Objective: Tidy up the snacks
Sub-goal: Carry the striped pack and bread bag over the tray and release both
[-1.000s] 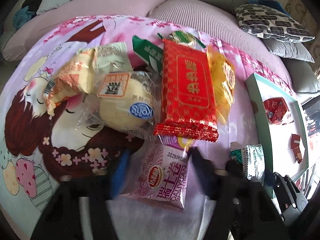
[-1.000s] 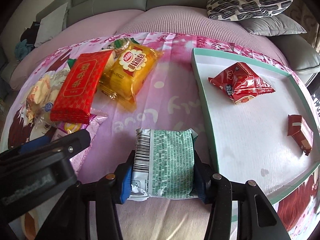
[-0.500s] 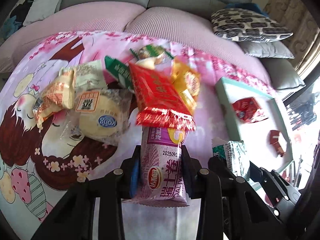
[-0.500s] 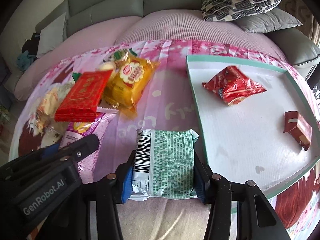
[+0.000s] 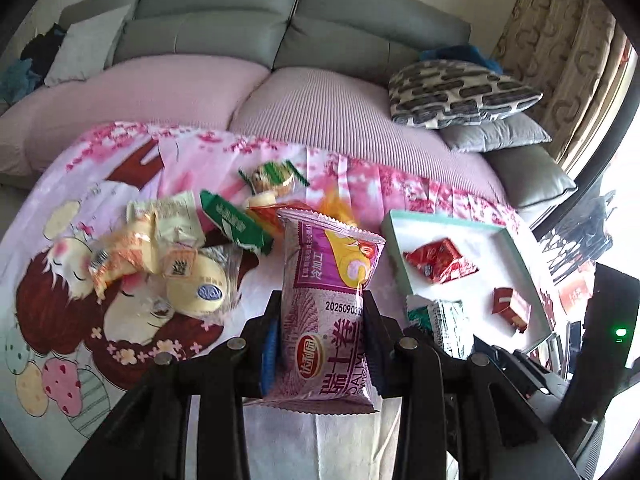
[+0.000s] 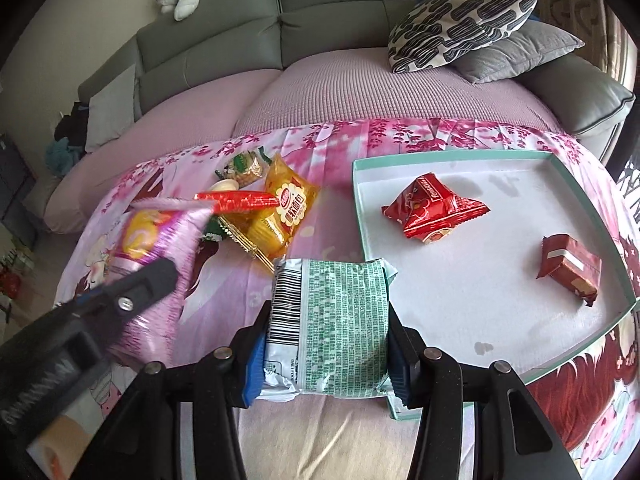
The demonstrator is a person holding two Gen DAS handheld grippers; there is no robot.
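Observation:
My left gripper [image 5: 320, 332] is shut on a purple snack pack [image 5: 326, 300], lifted off the pink cloth; the same purple snack pack [image 6: 152, 256] shows at the left of the right wrist view. My right gripper [image 6: 326, 344] is shut on a green-and-white snack pack [image 6: 332, 316], raised beside the tray's near left corner. The teal-rimmed white tray [image 6: 480, 160] holds a red pouch [image 6: 434, 210] and a small dark-red bar [image 6: 570, 270]. A pile of loose snacks lies on the cloth: a yellow bread bag [image 6: 286, 210], a red pack [image 6: 236, 202], a round bun [image 5: 198, 290].
The cartoon-printed pink cloth [image 5: 132, 344] covers a low surface before a grey sofa [image 5: 208, 28] with pink seat covers. A patterned cushion [image 6: 460, 20] and a grey cushion [image 6: 520, 54] lie behind the tray. A green wrapper [image 5: 236, 224] and a cookie pack [image 5: 274, 176] sit further back.
My left gripper closed on the purple pack and lifted it off the cloth from under the red pack. My right gripper rose with the green pack still held.

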